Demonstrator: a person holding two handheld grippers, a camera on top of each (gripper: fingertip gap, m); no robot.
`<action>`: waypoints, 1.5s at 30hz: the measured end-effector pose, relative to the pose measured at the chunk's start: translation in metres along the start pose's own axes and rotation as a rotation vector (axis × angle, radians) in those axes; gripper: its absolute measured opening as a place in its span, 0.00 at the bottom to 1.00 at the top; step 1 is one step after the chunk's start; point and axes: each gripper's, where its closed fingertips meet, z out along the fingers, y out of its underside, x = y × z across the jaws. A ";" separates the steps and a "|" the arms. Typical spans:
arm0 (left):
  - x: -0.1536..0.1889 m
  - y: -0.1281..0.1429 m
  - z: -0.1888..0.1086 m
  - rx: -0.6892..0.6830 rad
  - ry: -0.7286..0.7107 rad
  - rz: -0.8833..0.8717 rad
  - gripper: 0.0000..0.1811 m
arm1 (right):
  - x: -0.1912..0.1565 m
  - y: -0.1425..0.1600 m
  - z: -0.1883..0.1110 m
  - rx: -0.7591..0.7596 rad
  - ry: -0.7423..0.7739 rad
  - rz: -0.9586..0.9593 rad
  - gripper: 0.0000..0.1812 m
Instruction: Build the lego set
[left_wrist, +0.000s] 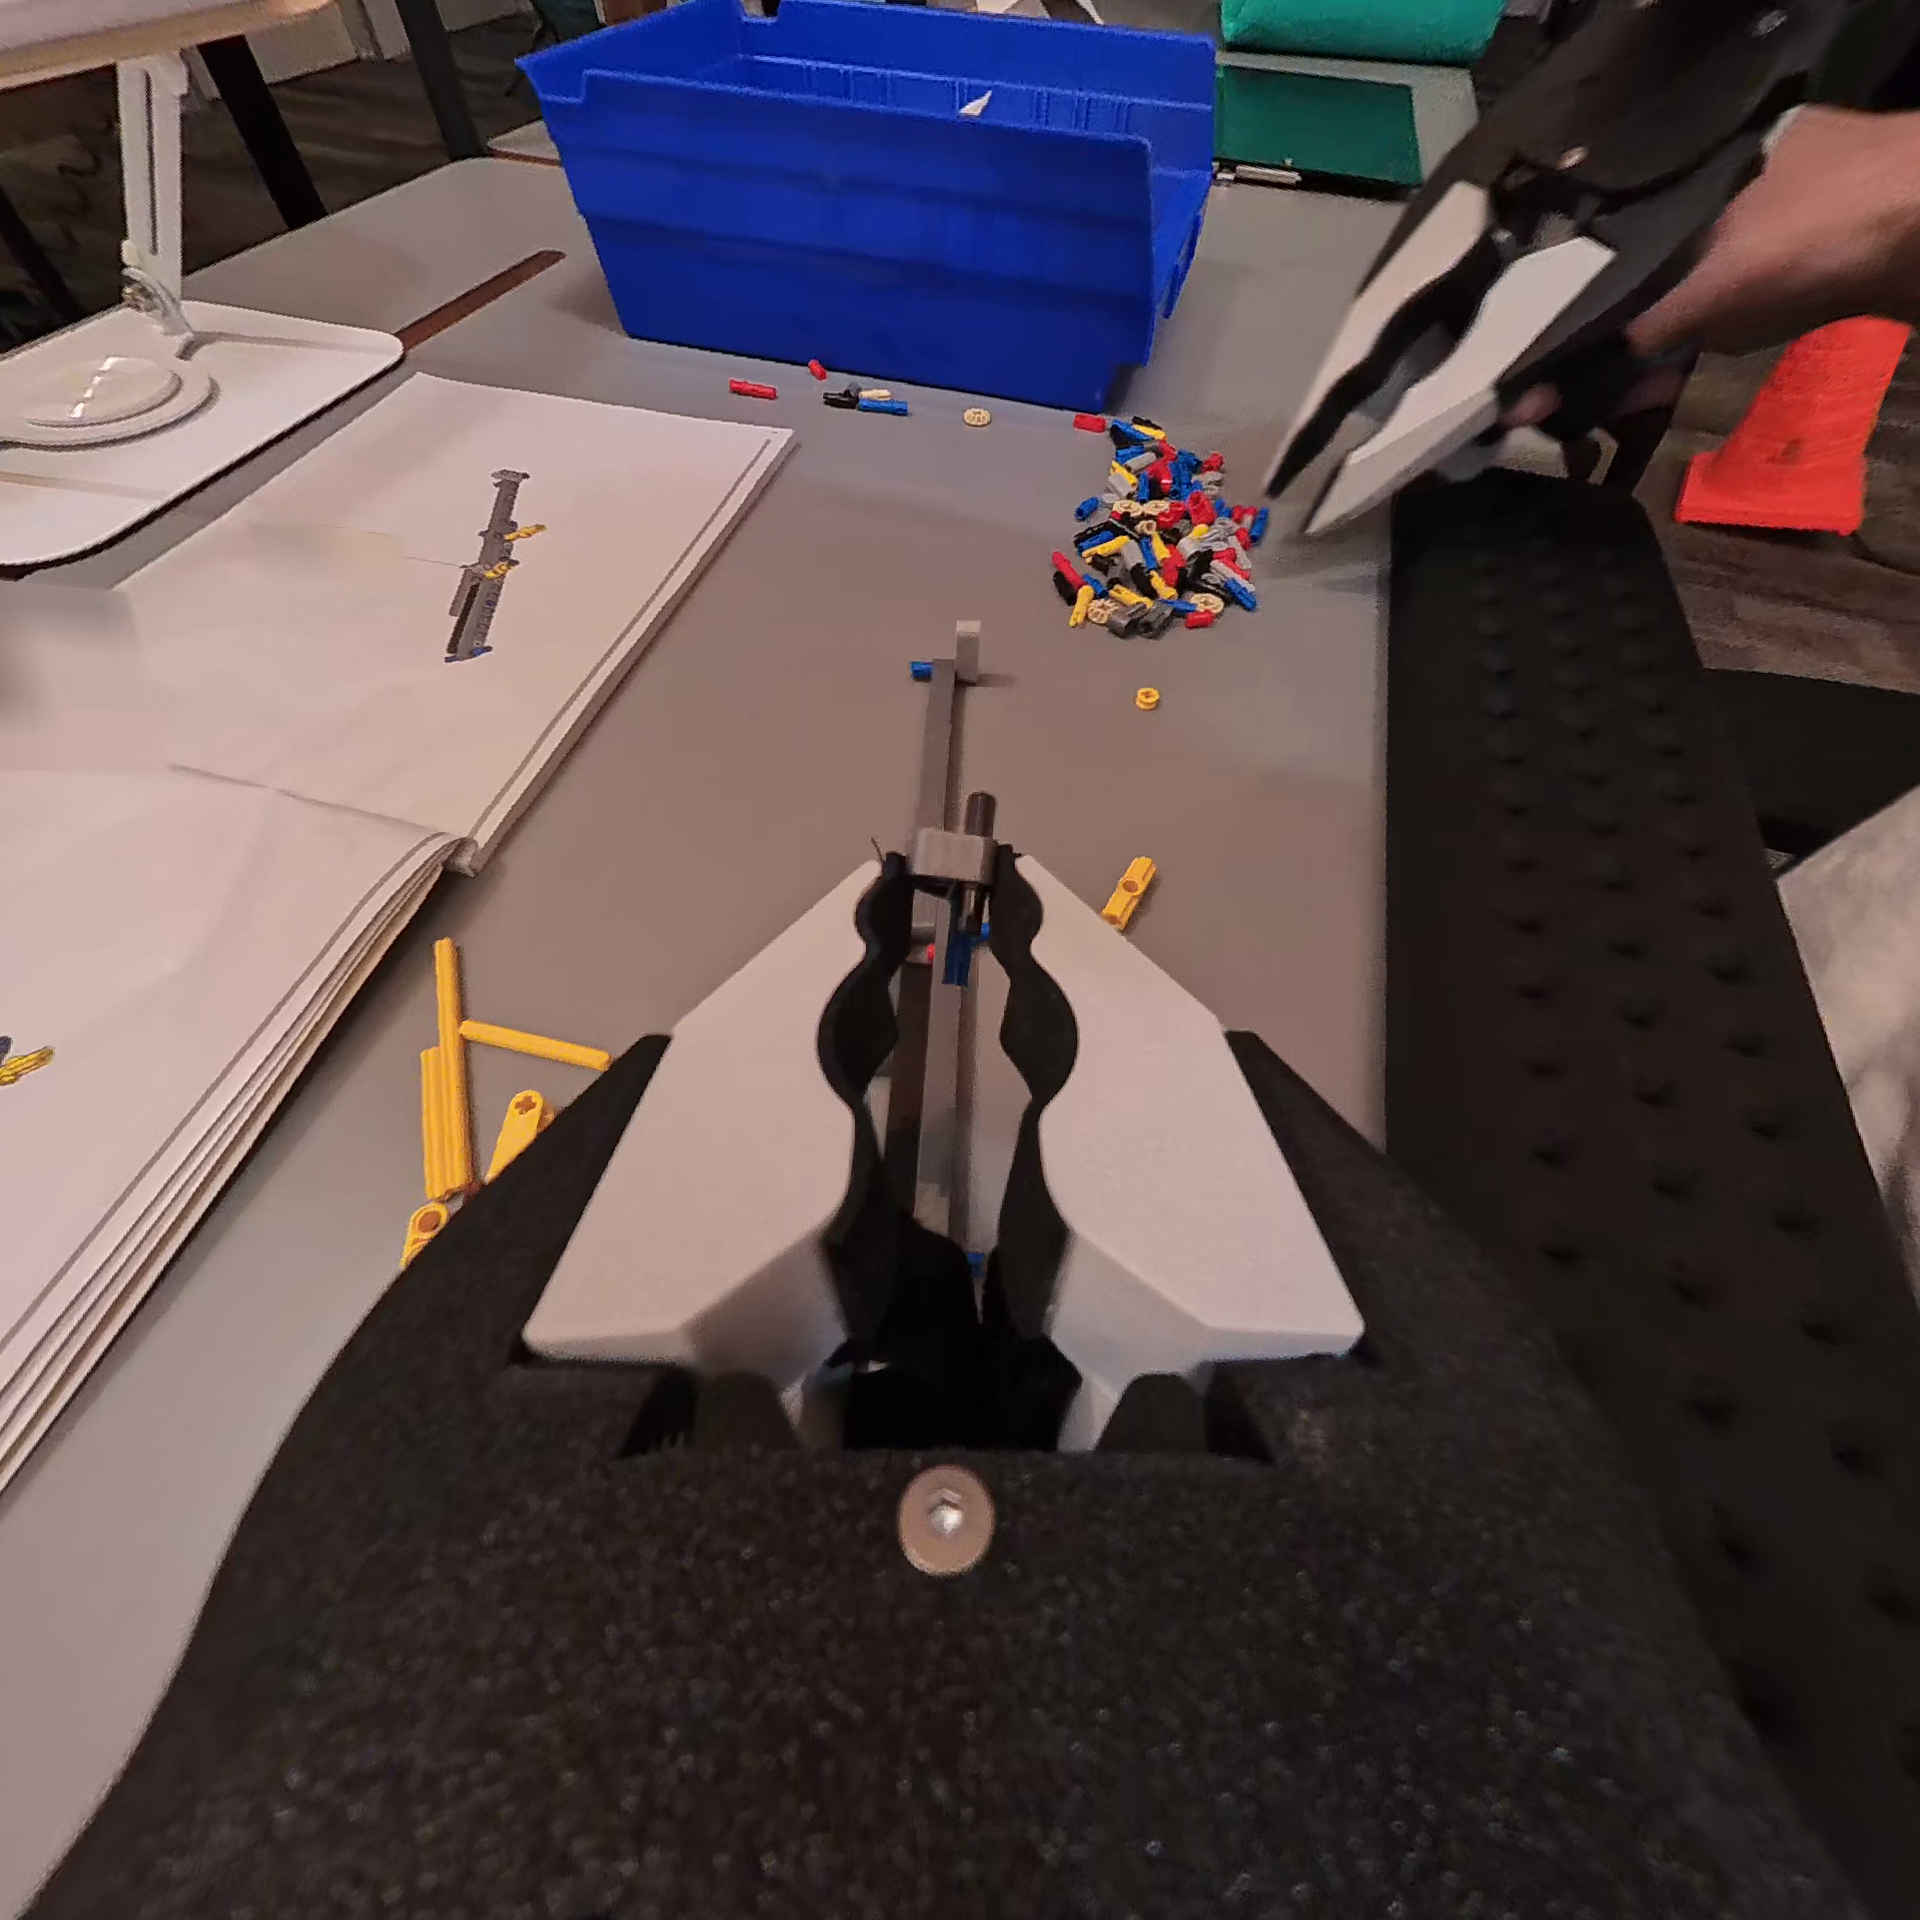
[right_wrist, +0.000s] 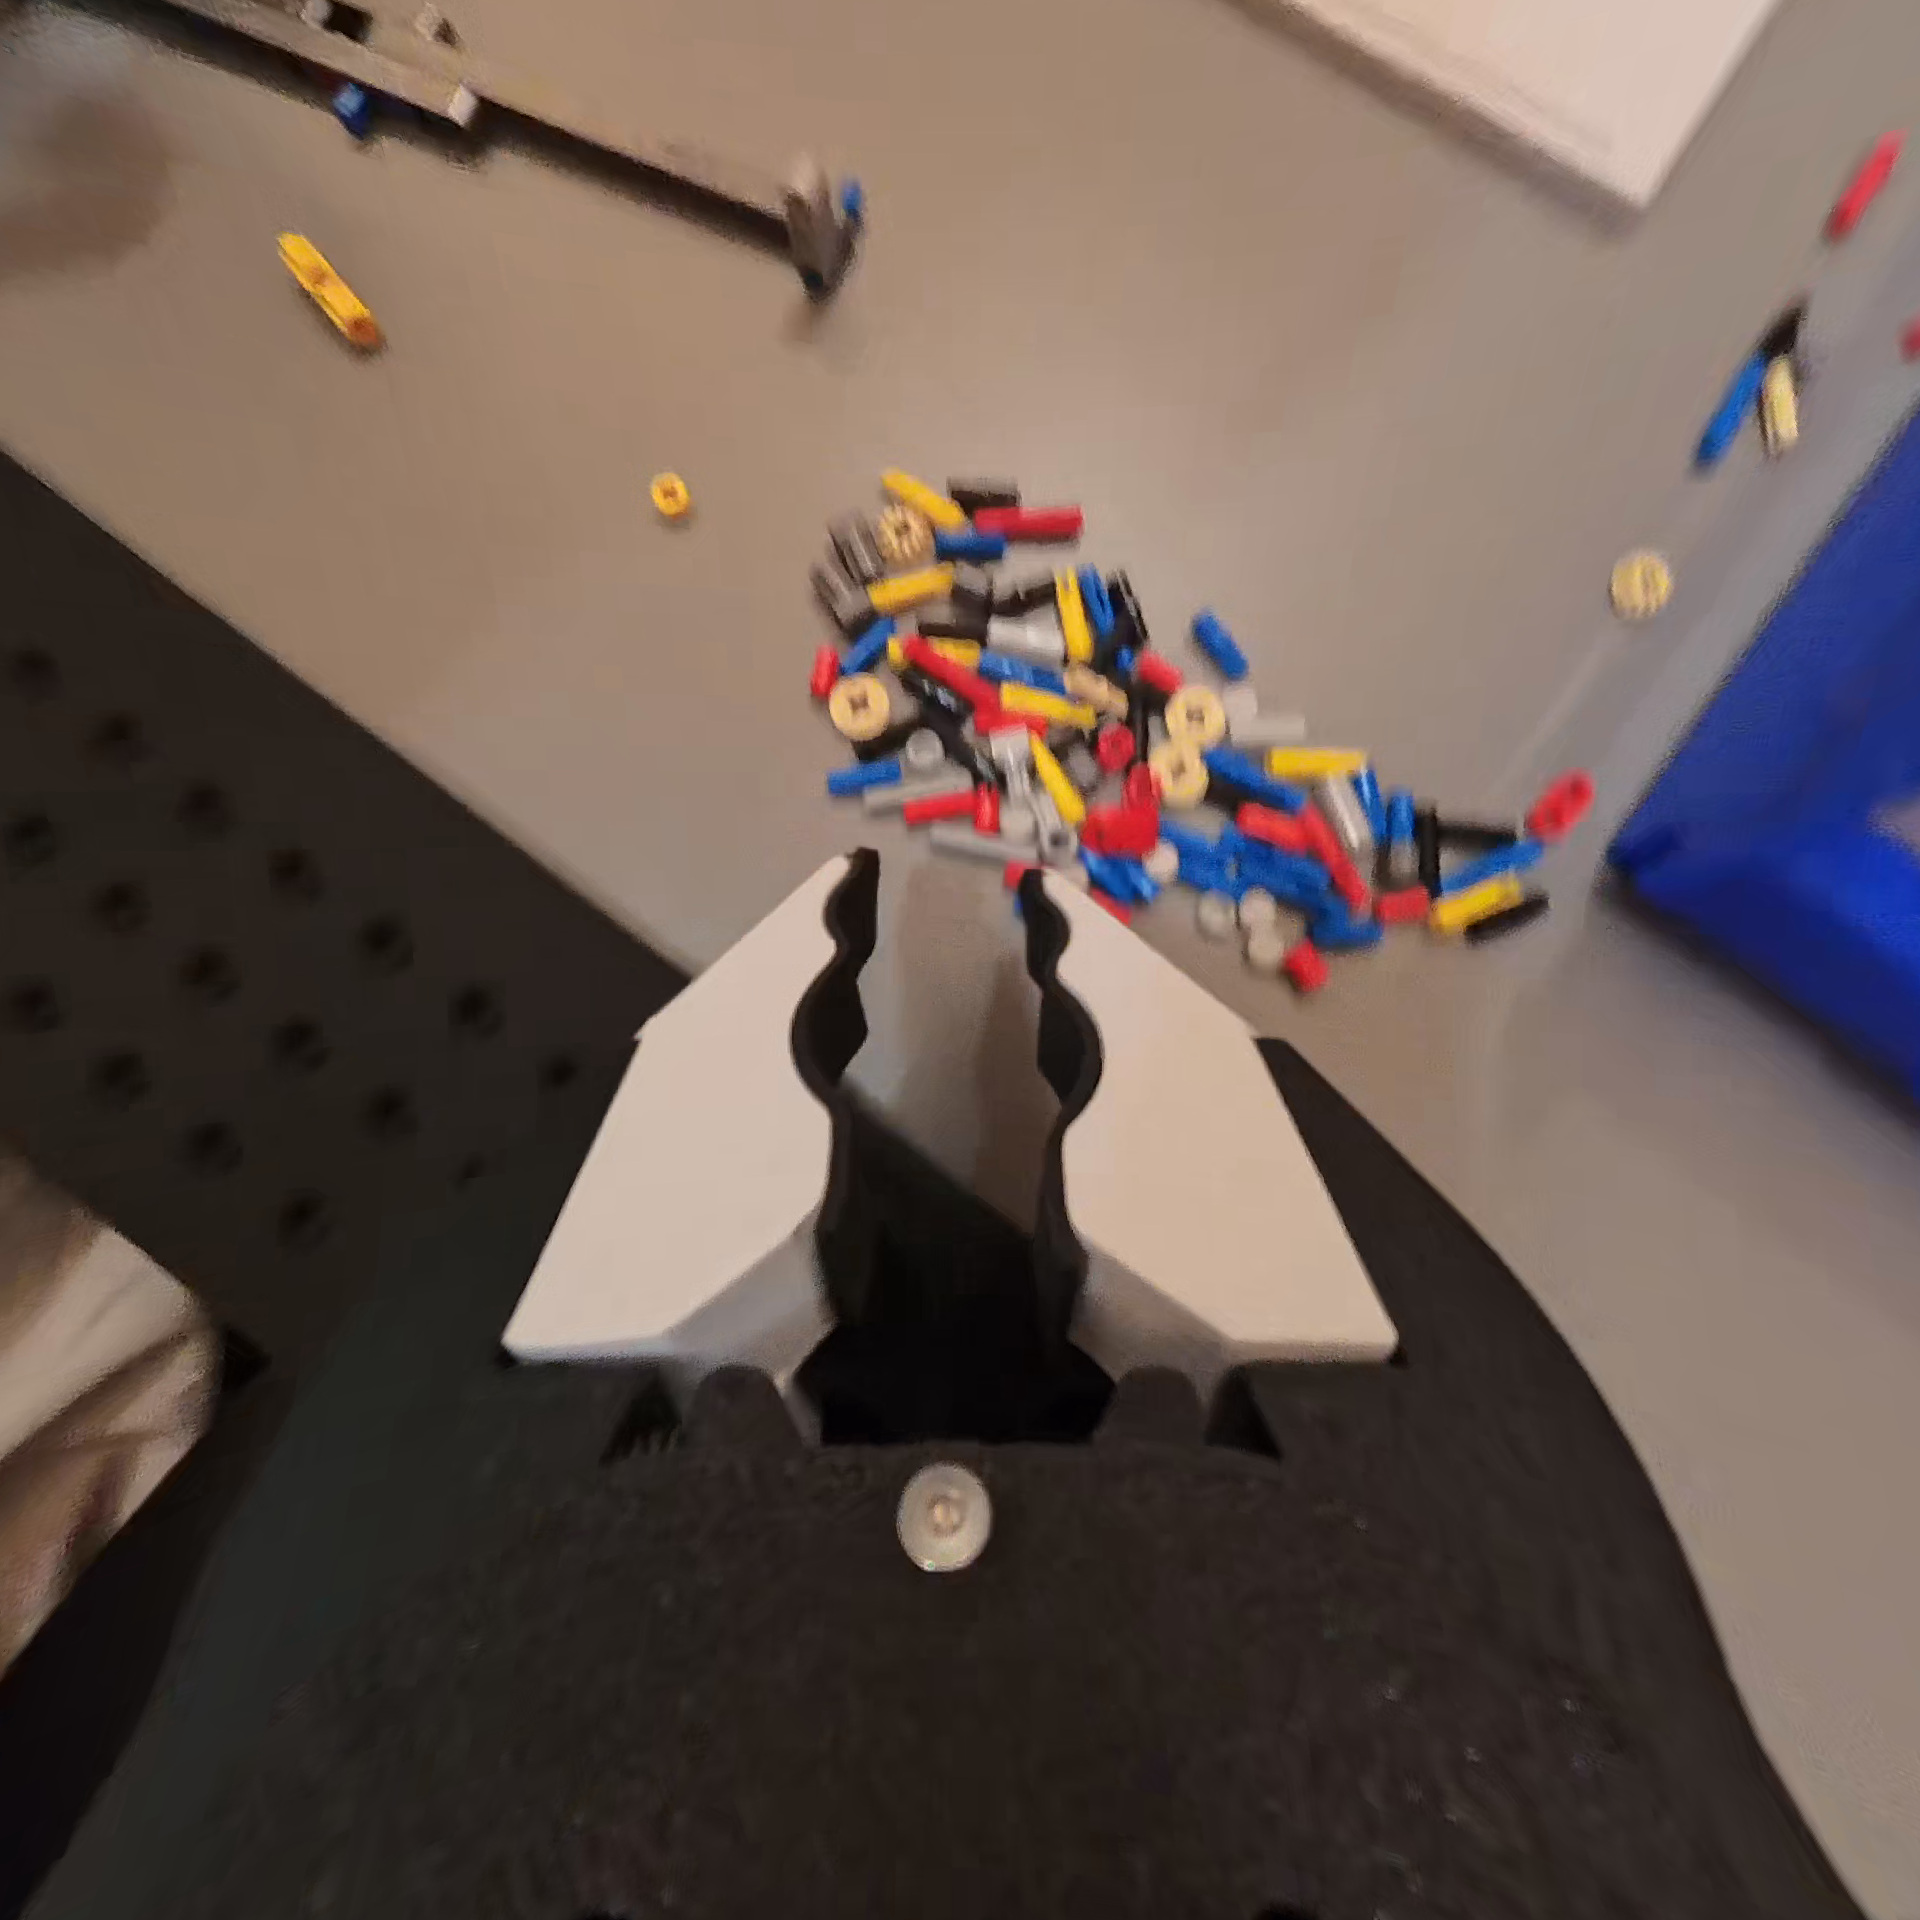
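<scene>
Left gripper (left_wrist: 943, 883) fingers clamp the grey beam assembly (left_wrist: 940, 790); right gripper (right_wrist: 948, 873), fingers narrowly parted and empty, nears the parts pile (right_wrist: 1122, 748) at frame centre, which a careless pinch may scatter.

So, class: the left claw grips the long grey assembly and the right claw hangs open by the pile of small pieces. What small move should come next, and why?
Probably lower the right claw into the pile of small pieces and close on one pin. It is open and empty at the pile's near edge, while the left claw holds the grey assembly ready for a part.
</scene>
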 end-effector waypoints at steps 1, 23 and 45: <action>-0.001 0.001 0.000 -0.003 -0.005 -0.001 0.07 | -0.001 0.008 -0.005 -0.026 0.025 0.037 0.17; -0.005 0.003 -0.001 -0.005 -0.046 0.014 0.07 | 0.017 -0.009 0.031 -0.029 0.239 0.282 0.30; -0.084 -0.025 -0.039 0.120 -0.347 -0.091 0.07 | -0.102 -0.224 0.111 0.392 -0.190 -0.173 0.16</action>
